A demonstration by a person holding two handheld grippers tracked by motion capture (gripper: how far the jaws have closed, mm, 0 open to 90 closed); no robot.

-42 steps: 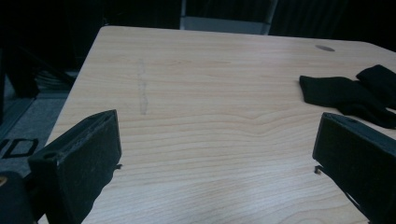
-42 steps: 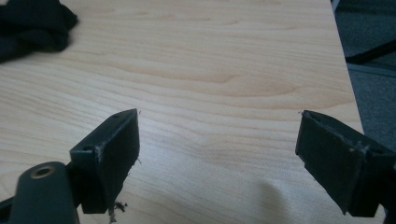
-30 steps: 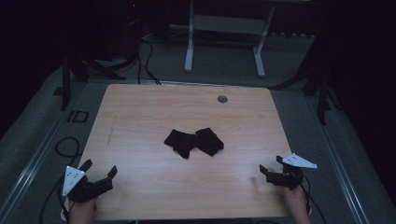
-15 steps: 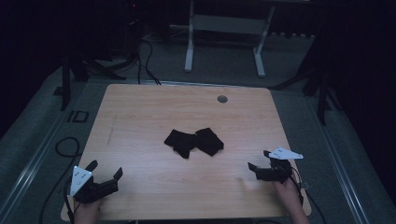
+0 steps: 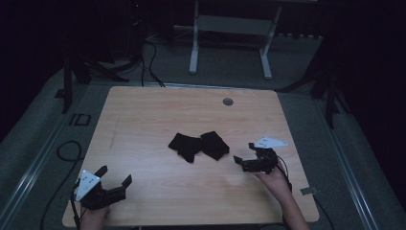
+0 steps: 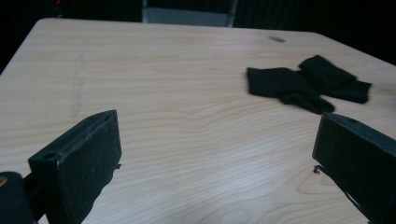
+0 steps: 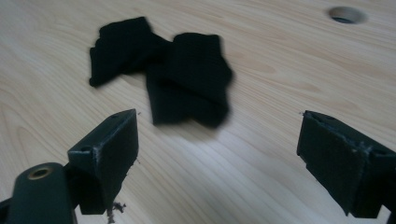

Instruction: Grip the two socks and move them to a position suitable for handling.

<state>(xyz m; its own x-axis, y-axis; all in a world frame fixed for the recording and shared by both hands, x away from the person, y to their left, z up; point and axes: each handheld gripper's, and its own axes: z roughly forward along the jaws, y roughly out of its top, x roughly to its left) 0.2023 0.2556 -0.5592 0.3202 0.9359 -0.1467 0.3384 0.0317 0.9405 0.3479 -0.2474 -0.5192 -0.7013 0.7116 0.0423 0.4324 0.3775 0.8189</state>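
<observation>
Wood table [image 5: 143, 120] bears black cloths [image 5: 198, 145], dark room around.

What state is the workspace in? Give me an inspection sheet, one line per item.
Surface: light wooden table, round hole near the far edge.
Job's things: two black cloth pieces mid-table, overlapping, untouched.
Clutter: nothing seen.
Grippers: left gripper open at the near left corner; right gripper open, close to the cloth, not touching.
Cables: one trails from each gripper; more cables lie on the floor beyond the table.
Surroundings: dark room, grey floor, white stand legs behind.
</observation>
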